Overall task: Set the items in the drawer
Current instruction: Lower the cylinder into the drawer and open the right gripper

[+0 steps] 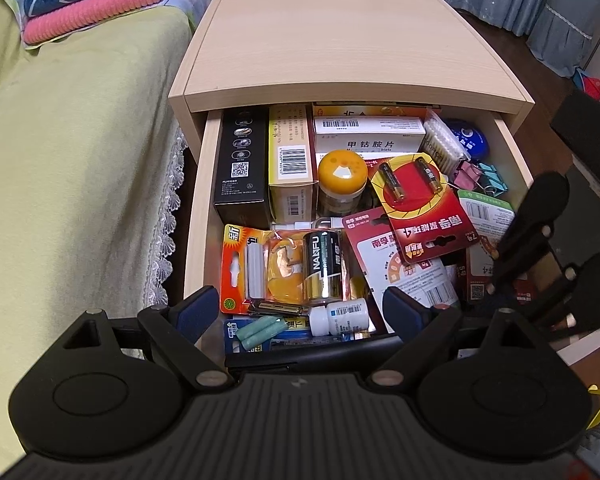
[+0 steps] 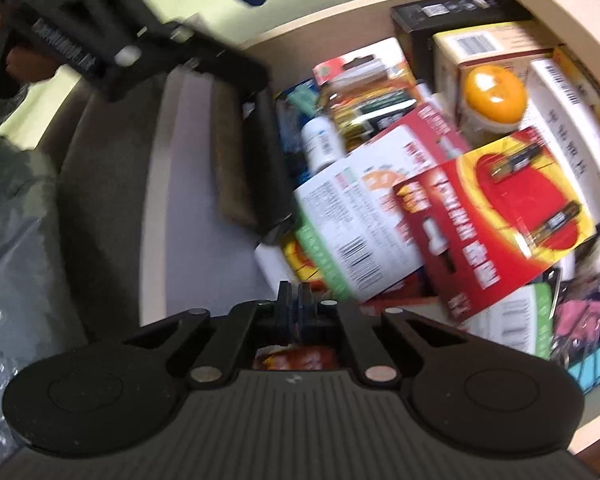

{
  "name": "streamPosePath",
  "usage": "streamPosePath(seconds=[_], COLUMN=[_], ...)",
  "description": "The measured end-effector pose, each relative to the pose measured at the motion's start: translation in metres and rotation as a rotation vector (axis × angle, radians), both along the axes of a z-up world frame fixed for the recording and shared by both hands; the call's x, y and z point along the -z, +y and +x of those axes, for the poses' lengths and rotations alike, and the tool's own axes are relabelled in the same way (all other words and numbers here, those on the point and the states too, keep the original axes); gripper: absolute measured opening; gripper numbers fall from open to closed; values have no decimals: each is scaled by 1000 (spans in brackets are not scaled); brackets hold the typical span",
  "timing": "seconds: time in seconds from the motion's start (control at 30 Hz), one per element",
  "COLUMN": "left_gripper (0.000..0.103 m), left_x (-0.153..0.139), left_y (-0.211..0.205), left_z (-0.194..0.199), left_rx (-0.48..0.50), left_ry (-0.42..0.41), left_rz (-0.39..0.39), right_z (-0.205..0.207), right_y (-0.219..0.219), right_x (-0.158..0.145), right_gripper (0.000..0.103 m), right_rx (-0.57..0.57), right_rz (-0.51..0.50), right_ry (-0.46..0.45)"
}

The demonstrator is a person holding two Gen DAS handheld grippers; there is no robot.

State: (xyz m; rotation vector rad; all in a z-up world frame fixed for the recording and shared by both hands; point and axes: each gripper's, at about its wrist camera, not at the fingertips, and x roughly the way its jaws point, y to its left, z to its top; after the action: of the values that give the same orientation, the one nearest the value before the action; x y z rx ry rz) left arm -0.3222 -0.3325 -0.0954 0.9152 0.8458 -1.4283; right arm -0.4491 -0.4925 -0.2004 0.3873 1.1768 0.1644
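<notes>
While your left gripper (image 1: 300,312) hangs spread wide over the open drawer (image 1: 198,208), your right gripper (image 2: 295,300) is clenched empty beside the red battery card (image 2: 496,216).

The left wrist view looks down from the front into the open drawer (image 1: 204,208). The right wrist view sits close over its right side, blurred. Both share the red battery card (image 1: 420,200) (image 2: 496,216).
</notes>
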Motion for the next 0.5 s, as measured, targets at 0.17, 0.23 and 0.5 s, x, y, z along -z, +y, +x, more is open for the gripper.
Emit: streamPosePath(seconds=[0.17, 0.23, 0.5], left_gripper=[90, 90, 90], left_x=[1, 2, 0], left_y=[-1, 0, 2], left_z=[1, -1, 1], left_rx=[-2, 3, -2], left_ry=[1, 0, 4], left_rz=[3, 5, -1], right_z=[-5, -2, 5], right_y=[-9, -6, 2], right_x=[-1, 3, 4], right_gripper=[3, 3, 3], right_rx=[68, 77, 52], right_rz=[-22, -40, -32], right_ry=[-13, 0, -9])
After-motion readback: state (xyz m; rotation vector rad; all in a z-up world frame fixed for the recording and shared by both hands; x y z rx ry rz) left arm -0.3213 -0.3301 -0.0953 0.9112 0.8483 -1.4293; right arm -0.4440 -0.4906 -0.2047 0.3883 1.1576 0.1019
